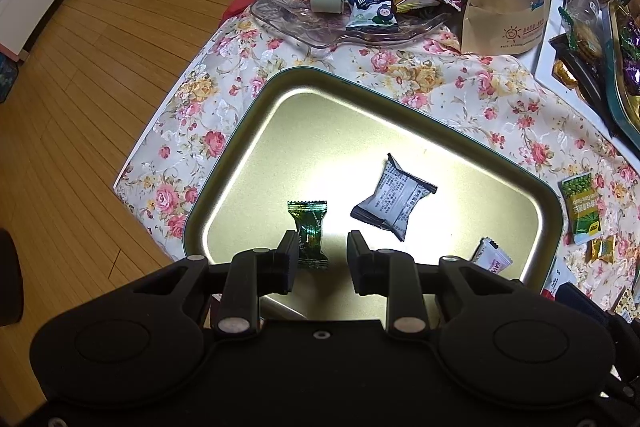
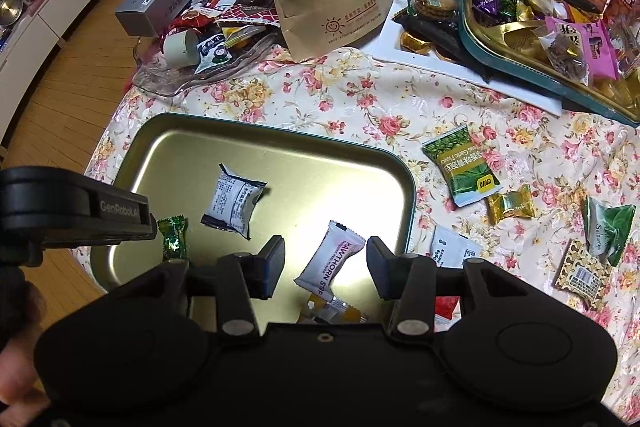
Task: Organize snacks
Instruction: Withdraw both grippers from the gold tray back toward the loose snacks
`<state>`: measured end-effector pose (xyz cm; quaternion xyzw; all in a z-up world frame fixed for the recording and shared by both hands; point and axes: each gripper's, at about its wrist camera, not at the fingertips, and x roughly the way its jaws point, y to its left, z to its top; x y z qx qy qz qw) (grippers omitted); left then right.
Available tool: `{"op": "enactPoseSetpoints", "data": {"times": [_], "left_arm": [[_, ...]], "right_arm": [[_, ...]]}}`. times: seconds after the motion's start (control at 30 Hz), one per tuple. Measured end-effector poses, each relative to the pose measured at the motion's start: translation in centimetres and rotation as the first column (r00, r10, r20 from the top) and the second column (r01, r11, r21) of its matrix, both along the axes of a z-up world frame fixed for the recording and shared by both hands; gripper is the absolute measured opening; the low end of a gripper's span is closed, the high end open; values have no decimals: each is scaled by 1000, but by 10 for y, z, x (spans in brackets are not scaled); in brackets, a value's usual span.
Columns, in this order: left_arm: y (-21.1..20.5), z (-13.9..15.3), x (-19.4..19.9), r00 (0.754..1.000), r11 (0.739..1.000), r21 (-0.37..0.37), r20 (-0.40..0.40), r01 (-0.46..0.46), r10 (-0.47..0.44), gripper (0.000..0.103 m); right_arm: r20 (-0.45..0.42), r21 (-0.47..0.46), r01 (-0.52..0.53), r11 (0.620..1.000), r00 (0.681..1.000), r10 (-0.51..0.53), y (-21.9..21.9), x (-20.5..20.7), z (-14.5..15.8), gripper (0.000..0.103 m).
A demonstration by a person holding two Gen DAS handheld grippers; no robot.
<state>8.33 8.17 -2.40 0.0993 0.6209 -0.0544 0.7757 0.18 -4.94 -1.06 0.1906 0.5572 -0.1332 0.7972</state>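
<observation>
Your right gripper [image 2: 325,261], jaws apart and empty, hangs over the tin tray [image 2: 404,171], so the green pea packet [image 2: 464,167] lies up-right, nearer it than your open left gripper [image 1: 319,253].

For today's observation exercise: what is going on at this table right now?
A person is sorting snacks into a gold metal tray with two handheld grippers. The right gripper, jaws open, hangs over a white hawthorn strip packet lying in the tray. The left gripper, also open, hangs beside a green candy. More snacks wait on the floral cloth.
</observation>
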Motion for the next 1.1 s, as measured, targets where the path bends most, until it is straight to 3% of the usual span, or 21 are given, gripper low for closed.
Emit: {"op": "enactPoseSetpoints", "data": {"times": [0.37, 0.7, 1.1], "left_arm": [[-4, 0, -2, 1000, 1000, 9, 6, 11, -11, 37], [-7, 1, -3, 1000, 1000, 14, 7, 18, -18, 37], [-21, 3, -7, 999, 999, 21, 14, 45, -45, 37]], "right_arm": [[-49, -44, 15, 999, 999, -17, -4, 1, -5, 48], [-23, -145, -10, 989, 1000, 7, -3, -2, 1, 66], [-15, -160, 72, 985, 997, -75, -26, -11, 1, 69]]}}
